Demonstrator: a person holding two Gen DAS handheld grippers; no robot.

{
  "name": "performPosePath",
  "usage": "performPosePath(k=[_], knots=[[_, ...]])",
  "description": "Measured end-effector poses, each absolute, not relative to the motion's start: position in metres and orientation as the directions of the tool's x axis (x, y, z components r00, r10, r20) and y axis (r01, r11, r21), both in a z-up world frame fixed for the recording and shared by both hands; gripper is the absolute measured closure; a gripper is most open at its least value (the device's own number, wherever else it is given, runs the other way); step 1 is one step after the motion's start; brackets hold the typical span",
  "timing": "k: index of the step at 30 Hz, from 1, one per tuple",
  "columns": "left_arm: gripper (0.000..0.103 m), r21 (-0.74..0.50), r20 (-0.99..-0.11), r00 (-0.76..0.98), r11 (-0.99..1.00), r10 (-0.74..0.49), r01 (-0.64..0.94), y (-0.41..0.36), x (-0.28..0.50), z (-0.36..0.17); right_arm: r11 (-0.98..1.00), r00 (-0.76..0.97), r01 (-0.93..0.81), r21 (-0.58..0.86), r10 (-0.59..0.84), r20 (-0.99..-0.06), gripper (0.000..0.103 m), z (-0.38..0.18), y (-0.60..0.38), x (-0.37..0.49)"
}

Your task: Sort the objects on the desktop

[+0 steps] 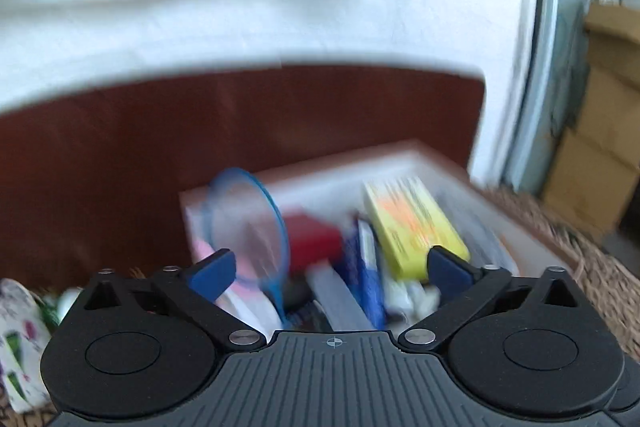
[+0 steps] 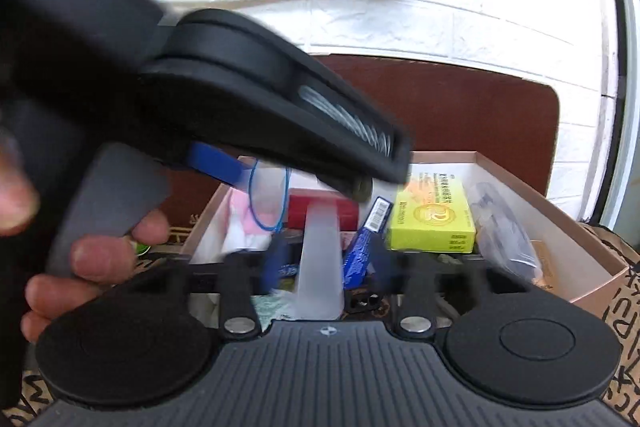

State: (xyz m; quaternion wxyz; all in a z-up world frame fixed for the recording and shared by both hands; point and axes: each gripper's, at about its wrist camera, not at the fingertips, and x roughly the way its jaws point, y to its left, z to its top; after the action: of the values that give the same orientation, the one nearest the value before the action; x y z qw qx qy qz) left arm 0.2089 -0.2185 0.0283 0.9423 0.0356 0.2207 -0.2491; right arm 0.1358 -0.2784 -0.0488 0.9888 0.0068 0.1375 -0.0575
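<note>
Left tongs [image 1: 328, 267] spread wide, holding nothing | right tongs [image 2: 324, 263] half-open, released | both above box [image 2: 560, 211]

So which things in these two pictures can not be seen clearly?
- Left view: motion blur smears the yellow box; its print is unreadable.
- Left view: blue-rimmed item, blurred; what it is stays unclear.
- Right view: the left gripper crosses the frame and hides the back-left of the carton.
- Right view: frosted piece between the right gripper fingers; no contact can be made out.
</note>
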Motion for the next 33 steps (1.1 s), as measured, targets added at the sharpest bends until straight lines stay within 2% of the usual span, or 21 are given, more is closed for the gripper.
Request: performPosePath(k=[1,3,8,11,19,28,33], knots=[[0.0,-0.028,-0.41,0.79,0.872,-0.456,0.489,-0.216,0.203,0.029,0.993,0.957,0.119,-0.009,-0.117,-0.266,0.033,-0.05,-0.28,0.134],[0.0,-0.024,-0.423,0.775,0.861,-0.468,0.507,-0.214,0.198,0.03,0.993,0.956,0.119,-0.004,-0.116,-0.27,0.031,-0.052,-0.283,0.132],[0.0,-0.083,-0.465,0.75,0.866,-0.471,0.492,-0.206,0.189,0.024,0.99,0.956,0.141,-0.005,-0.138,-0.257,0.007,-0.051,-0.279,0.11],[0.0,-0.115,-0.477,0.747,0.875,-0.463,0.47,-0.2,0.18,0.023,0.99,0.957,0.14,-0.022,-0.141,-0.253,0.003,-0.046,-0.27,0.091],[0.0,-0.119,-0.502,0.748,0.891,-0.435,0.438,-0.19,0.143,0.033,0.989,0.953,0.134,-0.062,-0.146,-0.266,0.001,-0.034,-0.277,0.058],[0.0,-0.075,-0.508,0.794,0.936,-0.334,0.345,-0.19,0.088,0.03,0.95,0.917,0.301,-0.082,-0.312,-0.247,0.001,-0.027,-0.307,0.001],[0.0,-0.069,-0.551,0.778,0.945,-0.302,0.319,-0.194,0.059,0.019,0.959,0.921,0.274,-0.076,-0.284,-0.268,0.001,-0.024,-0.315,-0.021]])
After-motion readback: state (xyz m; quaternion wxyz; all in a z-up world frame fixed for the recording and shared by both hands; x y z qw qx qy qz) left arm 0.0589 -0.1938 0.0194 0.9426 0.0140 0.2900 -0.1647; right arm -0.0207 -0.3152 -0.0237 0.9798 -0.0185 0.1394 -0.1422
